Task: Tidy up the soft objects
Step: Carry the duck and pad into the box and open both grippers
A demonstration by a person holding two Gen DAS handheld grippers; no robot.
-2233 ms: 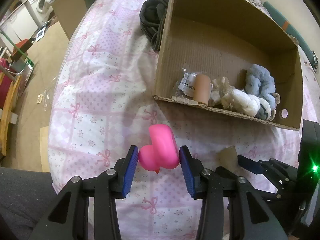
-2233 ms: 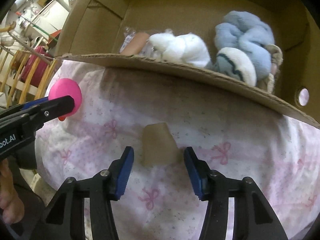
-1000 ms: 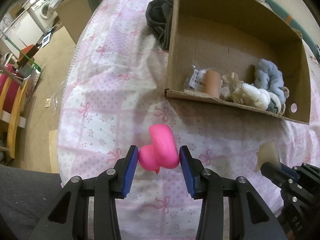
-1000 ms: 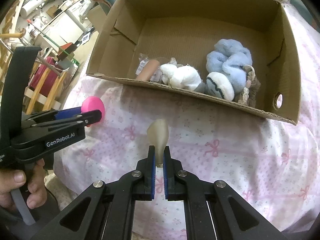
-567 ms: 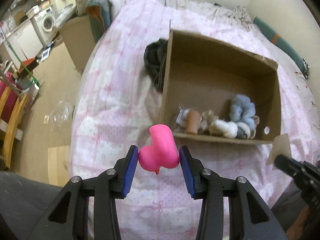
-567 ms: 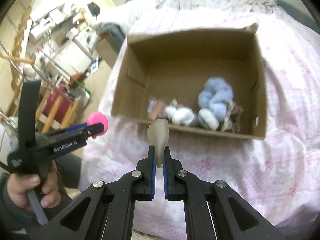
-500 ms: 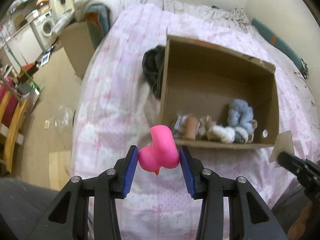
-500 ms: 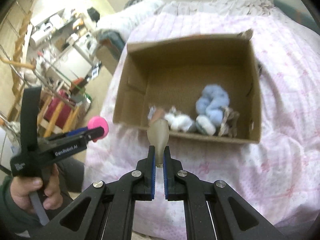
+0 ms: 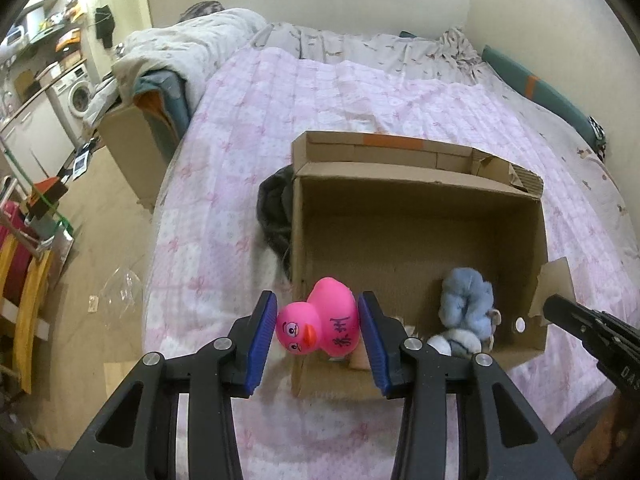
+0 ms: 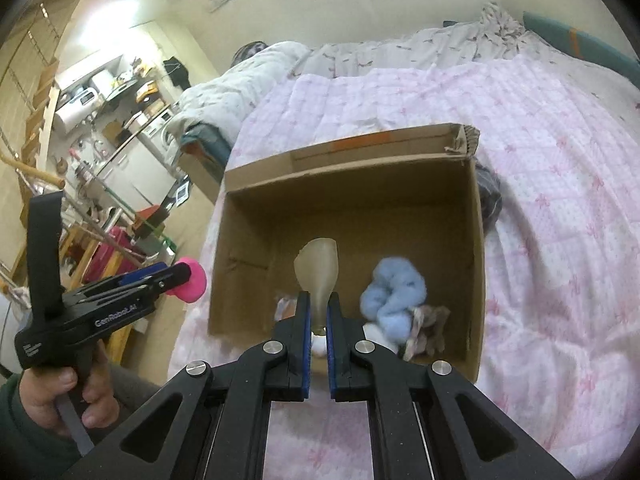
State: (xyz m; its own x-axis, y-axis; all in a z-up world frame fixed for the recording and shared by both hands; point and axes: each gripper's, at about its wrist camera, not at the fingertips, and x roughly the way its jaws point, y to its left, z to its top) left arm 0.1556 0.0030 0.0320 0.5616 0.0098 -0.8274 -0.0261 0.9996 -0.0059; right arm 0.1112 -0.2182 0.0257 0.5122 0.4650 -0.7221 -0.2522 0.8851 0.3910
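Two grippers up over one cardboard box [image 9: 416, 200] on the bed [image 9: 340, 92] | left gripper [image 9: 318, 330] clamps one pink rubber duck [image 9: 316, 326] at box's near-left corner | right gripper [image 10: 319, 314] pinches one beige soft piece [image 10: 317, 268] above box | inside: one blue scrunchie [image 10: 394, 290], few pale items, uncounted

Pink quilt [image 9: 360, 92] covers bed. Grey duvet [image 9: 180, 48] heaped far left. Washing machine [image 9: 80, 94] far left. Red-yellow rack [image 9: 20, 276] on floor, near left.
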